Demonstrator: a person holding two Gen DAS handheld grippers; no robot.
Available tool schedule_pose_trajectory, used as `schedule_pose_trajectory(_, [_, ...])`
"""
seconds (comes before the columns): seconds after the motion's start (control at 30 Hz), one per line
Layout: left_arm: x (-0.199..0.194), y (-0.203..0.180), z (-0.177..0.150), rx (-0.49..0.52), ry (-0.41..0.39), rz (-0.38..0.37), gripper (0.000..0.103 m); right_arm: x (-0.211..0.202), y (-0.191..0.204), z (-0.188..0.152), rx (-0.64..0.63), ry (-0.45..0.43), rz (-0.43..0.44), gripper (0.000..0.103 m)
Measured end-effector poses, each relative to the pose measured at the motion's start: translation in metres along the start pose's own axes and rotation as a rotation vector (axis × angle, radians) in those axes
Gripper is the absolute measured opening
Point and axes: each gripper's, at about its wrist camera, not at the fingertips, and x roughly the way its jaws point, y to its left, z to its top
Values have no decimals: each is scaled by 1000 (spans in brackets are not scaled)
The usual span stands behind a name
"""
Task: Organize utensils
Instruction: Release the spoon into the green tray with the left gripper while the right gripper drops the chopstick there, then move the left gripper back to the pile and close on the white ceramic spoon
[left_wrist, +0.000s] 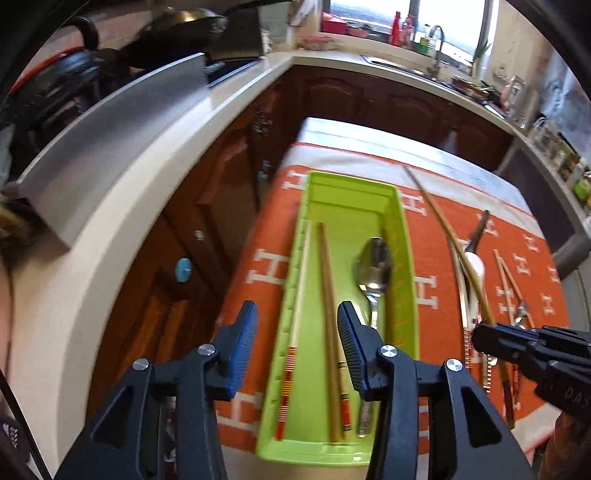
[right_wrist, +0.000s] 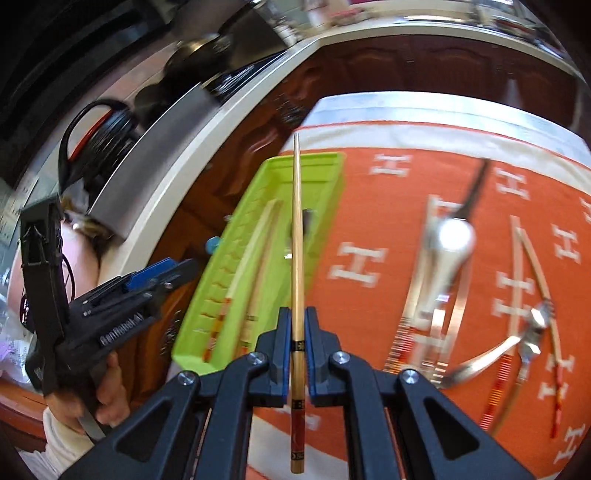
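Note:
In the left wrist view my left gripper (left_wrist: 297, 321) is open above the near end of a lime-green tray (left_wrist: 354, 188), with nothing between its pads. In the tray lie two wooden chopsticks (left_wrist: 327, 295) and a steel spoon (left_wrist: 373, 266). My right gripper (right_wrist: 297, 326) is shut on a wooden chopstick (right_wrist: 297, 221) with a red end, which points away over the tray's (right_wrist: 306, 158) right side. On the orange cloth to the right lie loose utensils: a spoon (right_wrist: 452, 236), more chopsticks (right_wrist: 532, 266) and a fork (right_wrist: 537, 323). The right gripper (left_wrist: 485, 339) shows at the left wrist view's right edge.
The orange cloth (left_wrist: 273, 229) with white H marks covers a table. Left of it stand brown wooden cabinets (left_wrist: 207, 206) under a pale counter (left_wrist: 122, 206) with a stove and pans. A sink with a tap (left_wrist: 436, 44) is at the far end. A hand (right_wrist: 107, 391) holds the left gripper (right_wrist: 181, 271).

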Motion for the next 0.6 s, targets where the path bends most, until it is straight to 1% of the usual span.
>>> schedule_pose_trajectory(0.13, [-5, 7, -2, -29, -6, 36, 45, 21, 16, 10, 45, 29, 29, 7])
schedule_pose_trajectory(0.27, [-7, 14, -4, -40, -11, 72, 46, 34, 22, 16, 81, 31, 49, 7])
schedule_pose_trajectory(0.33, [-6, 18, -6, -48, -8, 77, 47, 39, 23, 17, 92, 49, 63, 8])
schedule_pose_trajectory(0.47, [-5, 23, -7, -62, -4, 85, 50, 42, 24, 13, 83, 62, 55, 9])
schedule_pose_trajectory(0.6, [-3, 22, -7, -65, 7, 81, 50, 41, 19, 9, 94, 71, 52, 9])
